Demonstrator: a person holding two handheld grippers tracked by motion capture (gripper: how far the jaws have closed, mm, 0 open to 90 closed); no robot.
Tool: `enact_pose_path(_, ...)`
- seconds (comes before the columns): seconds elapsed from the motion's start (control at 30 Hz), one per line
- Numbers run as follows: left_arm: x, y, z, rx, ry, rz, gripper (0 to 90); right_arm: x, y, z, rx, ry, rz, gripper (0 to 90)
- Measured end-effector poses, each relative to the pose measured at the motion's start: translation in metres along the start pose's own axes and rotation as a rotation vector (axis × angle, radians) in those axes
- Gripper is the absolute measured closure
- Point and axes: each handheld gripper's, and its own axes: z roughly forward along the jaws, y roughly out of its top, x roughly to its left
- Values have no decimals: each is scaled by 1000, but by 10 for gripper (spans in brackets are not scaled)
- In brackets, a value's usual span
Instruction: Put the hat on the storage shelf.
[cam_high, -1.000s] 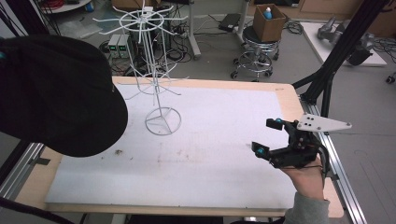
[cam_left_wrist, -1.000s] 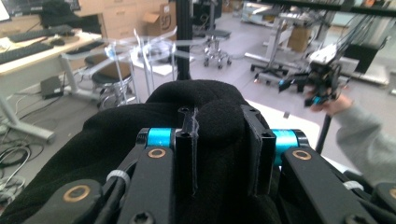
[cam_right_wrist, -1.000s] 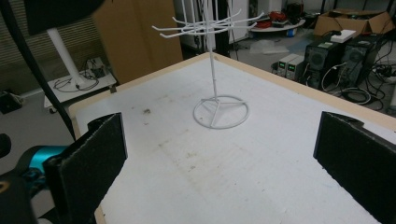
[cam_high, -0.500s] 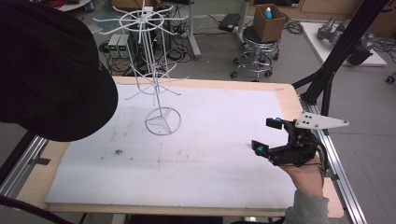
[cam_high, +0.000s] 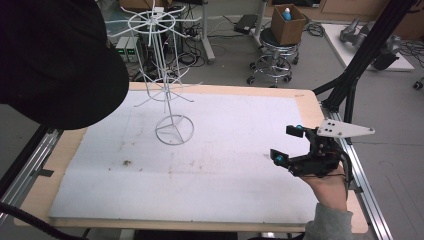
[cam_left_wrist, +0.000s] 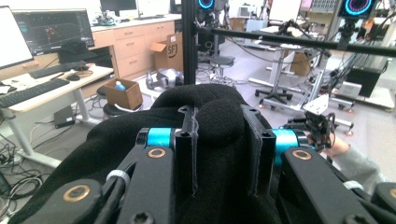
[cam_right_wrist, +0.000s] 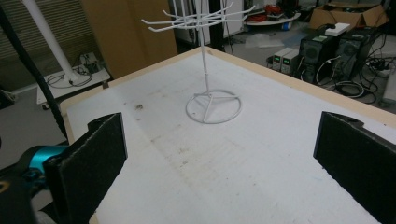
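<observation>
**Left Gripper Clamped on Black Cap; Right Gripper Spread Over Mat**

The left gripper (cam_left_wrist: 219, 154) had its jaws drawn narrow, pinching a fold of a black cap (cam_left_wrist: 205, 100) between the pads. In the high view the cap (cam_high: 55, 60) hung at 10 o'clock, above the table's far-left corner, and covered that part of the scene.

The right gripper (cam_high: 290, 145) sat at 4 o'clock over the table's near-right area, held by a hand (cam_high: 327, 187) in a grey sleeve (cam_high: 325, 225). Its jaws stood wide apart with nothing between them; in the right gripper view the two foam pads (cam_right_wrist: 91, 158) framed bare mat.

A white wire rack (cam_high: 167, 75) stood upright on its ring base at 11 o'clock from table centre, just beside the cap's edge, its hooks bare. It lay well apart from the right gripper, with open white mat (cam_high: 210, 165) between them. The mat covered the wooden table (cam_high: 305, 100).

Beyond the far edge: a stool (cam_high: 272, 60) carrying a cardboard box (cam_high: 287, 22), and a black frame post (cam_high: 370, 50) at 2 o'clock.
</observation>
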Motion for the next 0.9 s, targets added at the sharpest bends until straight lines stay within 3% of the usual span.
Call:
enact_pose_path(0.23, 5, 2, 21, 8, -22, 21, 698, 0, 0, 4, 17, 5, -11, 16)
enact_pose_path(0.5, 14, 0, 40, 33, -27, 15, 698, -2, 0, 1, 13, 0, -1, 16)
enact_pose_path(0.9, 17, -8, 60, 97, -10, 35, 696, 0, 0, 2, 17, 1, -4, 16)
